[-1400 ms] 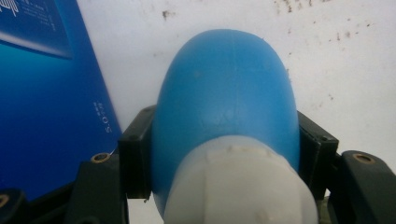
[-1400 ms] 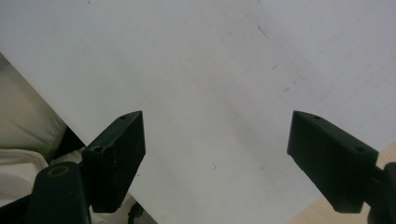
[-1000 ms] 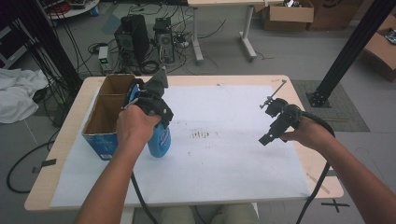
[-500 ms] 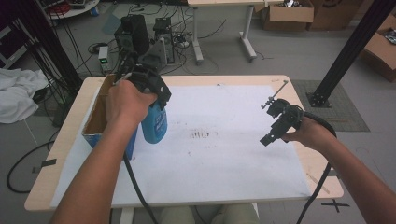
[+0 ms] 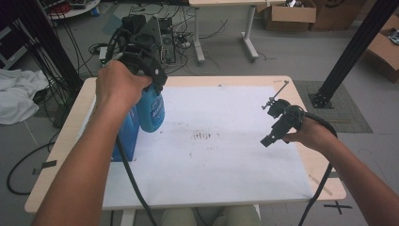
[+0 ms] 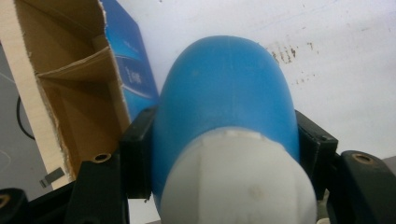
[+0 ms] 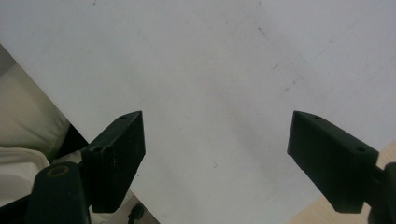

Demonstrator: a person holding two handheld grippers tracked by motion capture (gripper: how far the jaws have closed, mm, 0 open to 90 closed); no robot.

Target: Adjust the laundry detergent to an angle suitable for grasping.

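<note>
Left gripper [image 5: 146,56], jaws clamped on the blue plastic bottle with white cap [image 5: 150,110], has lifted it out of the open blue cardboard box [image 5: 124,136]; it now hangs above the paper-covered tabletop [image 5: 226,155]. Extraction appears complete. Right gripper [image 5: 277,123] hovers, jaws wide and empty.

Both forearms are showing bare, with no sleeves reaching the wrists. The left gripper [image 5: 141,52] is showing a black angular body topped by a grey three-cornered plate, with a black cable trailing down beside the arm. Its black jaws are carrying round brass-coloured screw sockets (seen in the left gripper view). The right gripper [image 5: 273,125] is looking black and blocky, a thick black cable looping off it; its jaws are showing flat, wedge-shaped pads [image 7: 119,156].
</note>
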